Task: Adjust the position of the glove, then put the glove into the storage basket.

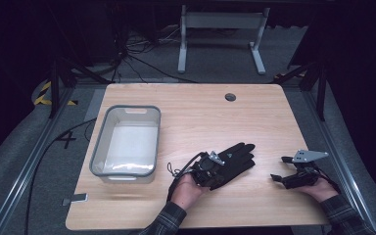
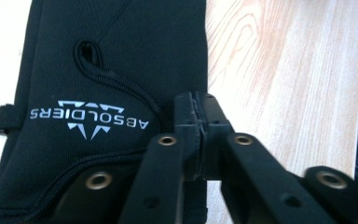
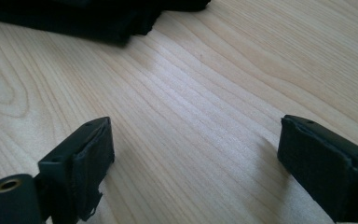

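The left gripper [image 1: 214, 165] rests over the wrist end of a black glove [image 1: 235, 157], hiding the cuff in the high view. Its fingers [image 2: 189, 122] are pressed together at the glove's edge; whether fabric is pinched is unclear. The right gripper [image 1: 285, 172] hangs open over bare desk [image 1: 196, 112]. The glove lies flat with white "ABSOLDIERS" lettering. Farther left stands a grey bin [image 1: 98, 147].

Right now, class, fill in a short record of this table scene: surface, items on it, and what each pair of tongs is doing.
surface: wooden table
item in hand: black glove, lying flat on the table, printed logo visible
container: grey bin, left of the glove, apart from it
left tongs: jaws shut at the glove's edge; a pinch of fabric cannot be confirmed
right tongs: jaws open over bare wood, right of the glove, nothing between them
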Tool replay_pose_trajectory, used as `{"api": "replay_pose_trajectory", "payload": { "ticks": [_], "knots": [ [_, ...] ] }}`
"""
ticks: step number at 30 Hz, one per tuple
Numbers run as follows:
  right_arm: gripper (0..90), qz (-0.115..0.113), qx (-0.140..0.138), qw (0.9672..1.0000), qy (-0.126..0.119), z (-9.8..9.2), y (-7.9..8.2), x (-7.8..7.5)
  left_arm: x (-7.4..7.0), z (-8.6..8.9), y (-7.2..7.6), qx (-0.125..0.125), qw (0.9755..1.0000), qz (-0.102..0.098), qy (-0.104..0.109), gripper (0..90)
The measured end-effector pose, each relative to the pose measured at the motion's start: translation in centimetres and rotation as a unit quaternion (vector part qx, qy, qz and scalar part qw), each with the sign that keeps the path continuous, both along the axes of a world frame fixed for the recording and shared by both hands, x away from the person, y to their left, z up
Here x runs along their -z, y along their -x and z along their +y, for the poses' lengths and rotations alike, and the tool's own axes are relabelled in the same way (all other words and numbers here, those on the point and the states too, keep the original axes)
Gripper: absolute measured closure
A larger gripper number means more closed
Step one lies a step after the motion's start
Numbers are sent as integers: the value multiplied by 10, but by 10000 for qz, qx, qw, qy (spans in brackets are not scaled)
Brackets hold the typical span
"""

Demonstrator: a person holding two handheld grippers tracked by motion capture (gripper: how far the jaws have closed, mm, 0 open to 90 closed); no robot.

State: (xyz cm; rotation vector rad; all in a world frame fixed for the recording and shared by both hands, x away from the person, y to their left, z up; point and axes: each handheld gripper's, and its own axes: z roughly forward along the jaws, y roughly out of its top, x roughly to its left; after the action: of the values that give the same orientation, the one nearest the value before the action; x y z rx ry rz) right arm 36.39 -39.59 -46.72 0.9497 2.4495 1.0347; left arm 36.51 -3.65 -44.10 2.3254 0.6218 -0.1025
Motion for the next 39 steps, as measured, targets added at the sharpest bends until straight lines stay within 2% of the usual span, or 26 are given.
{"api": "replay_pose_trajectory", "payload": {
  "ticks": [2,5,7,8,9,11,13,15,21,24,25,30,39],
  "knots": [
    [110,3,-8,10000,0,0,0,0,-4,0,0,26,10000,-43,8,824],
    [106,21,-66,10000,-3,-1,-1,0,-10,2,-2,-4,9999,-138,61,652],
    [106,28,-64,10000,-5,0,-1,0,-12,2,-3,-49,9997,-208,82,579],
    [106,28,-65,10000,-5,0,-1,0,-15,2,-4,-49,9996,-267,77,579],
    [106,20,-67,10000,-3,-1,-1,0,-16,2,-6,-45,9995,-314,90,529],
    [103,27,-61,10000,-3,0,-1,0,-20,0,-11,-23,9992,-376,95,484],
    [98,14,-44,10000,16,0,-1,0,-22,-1,-14,-9,9993,-366,90,460],
    [98,9,-3,10000,16,0,0,0,-22,-4,-19,41,9992,-386,109,399],
    [98,11,31,10000,15,0,1,0,-23,-15,-35,44,9980,-635,-54,265],
    [98,11,30,10000,15,0,1,0,-22,-18,-41,40,9976,-681,-87,218],
    [98,10,29,10000,14,0,1,0,-21,-20,-44,53,9977,-667,-71,175],
    [98,10,28,10000,14,0,1,0,-9,-29,-55,10,9978,-628,-201,152],
    [97,13,25,10000,12,0,1,0,5,-37,-56,30,9969,-611,-488,148]
  ]
}}
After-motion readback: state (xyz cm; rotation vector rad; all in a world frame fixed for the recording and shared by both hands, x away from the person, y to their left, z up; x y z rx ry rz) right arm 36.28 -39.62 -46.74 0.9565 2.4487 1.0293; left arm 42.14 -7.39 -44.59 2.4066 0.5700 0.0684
